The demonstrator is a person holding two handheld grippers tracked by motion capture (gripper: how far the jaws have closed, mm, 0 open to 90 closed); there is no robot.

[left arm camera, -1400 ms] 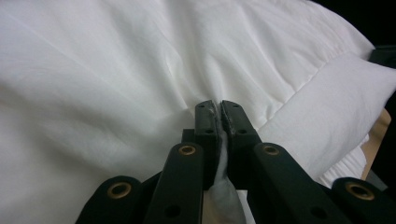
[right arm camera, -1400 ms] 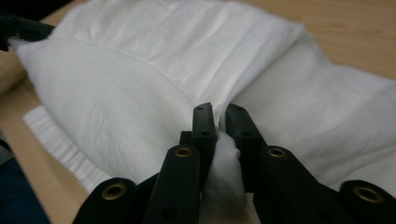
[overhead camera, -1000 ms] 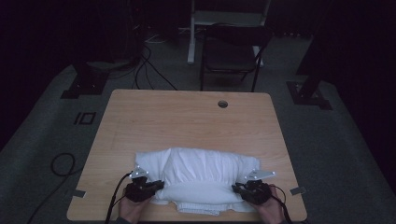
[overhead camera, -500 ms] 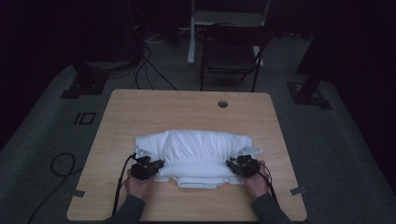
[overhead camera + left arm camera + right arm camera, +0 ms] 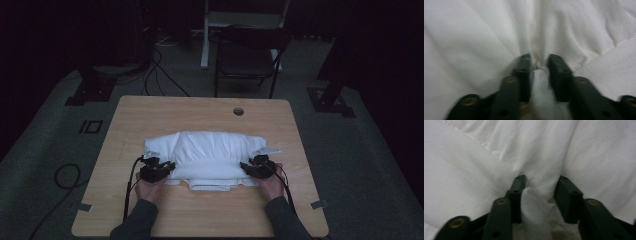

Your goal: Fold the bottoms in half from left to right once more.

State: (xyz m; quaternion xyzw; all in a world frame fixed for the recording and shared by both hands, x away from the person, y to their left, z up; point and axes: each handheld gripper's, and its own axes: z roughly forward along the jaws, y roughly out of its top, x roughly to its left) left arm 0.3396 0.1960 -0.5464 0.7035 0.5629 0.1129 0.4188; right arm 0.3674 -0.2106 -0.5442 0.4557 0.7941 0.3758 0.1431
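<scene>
I hold the left gripper (image 5: pixel 161 169) and the right gripper (image 5: pixel 254 167) clamped on pinched folds at opposite ends of the white cloth (image 5: pixel 207 152), which lies bunched near the front of the wooden table (image 5: pixel 200 112); gripping both ends probably lets me fold it evenly. Beyond stand a dark chair (image 5: pixel 247 57) and floor cables (image 5: pixel 160 70) in a dim room.

White cloth bundle (image 5: pixel 210 152) blocks worktop (image 5: pixel 150 115) centre, 9 to 3 o'clock. Bare wood open at 12 o'clock, around the cable hole (image 5: pixel 238 111). Near edge at 6 o'clock open between the forearms.
</scene>
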